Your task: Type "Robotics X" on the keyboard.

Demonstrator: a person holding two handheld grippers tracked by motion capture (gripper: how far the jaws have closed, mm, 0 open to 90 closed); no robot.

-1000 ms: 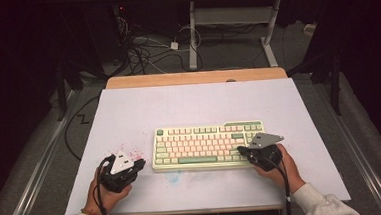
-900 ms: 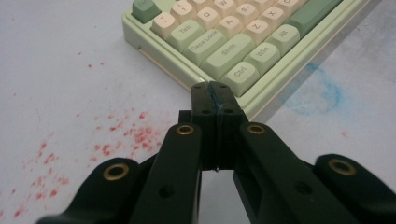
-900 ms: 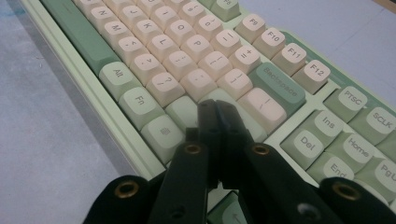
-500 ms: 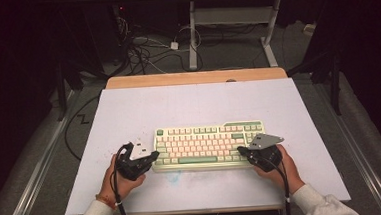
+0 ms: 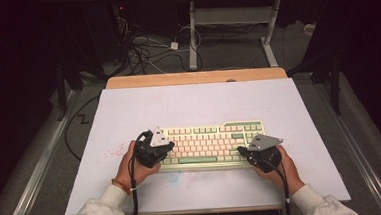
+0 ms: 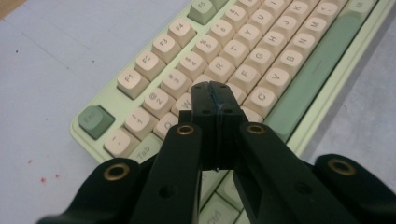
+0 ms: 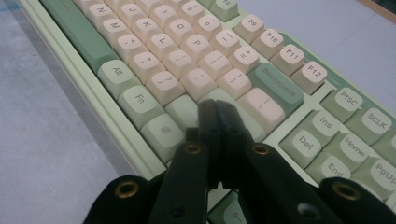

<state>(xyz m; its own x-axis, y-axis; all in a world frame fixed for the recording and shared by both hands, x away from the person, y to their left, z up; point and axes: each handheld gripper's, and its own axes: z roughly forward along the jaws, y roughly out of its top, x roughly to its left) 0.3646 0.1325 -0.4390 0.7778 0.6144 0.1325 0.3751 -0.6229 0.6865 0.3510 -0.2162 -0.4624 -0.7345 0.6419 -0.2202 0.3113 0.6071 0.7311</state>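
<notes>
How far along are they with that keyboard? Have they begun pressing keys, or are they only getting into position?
Looks like an early stage. Done: both tools sit over the keyboard with jaws shut, nothing held. The left hand-held gripper hangs over the letter keys near W; the right hand-held gripper is over the keys below Backspace. Whether either tip touches a key, I can't tell. Any actual key pressing seems left to do.
</notes>
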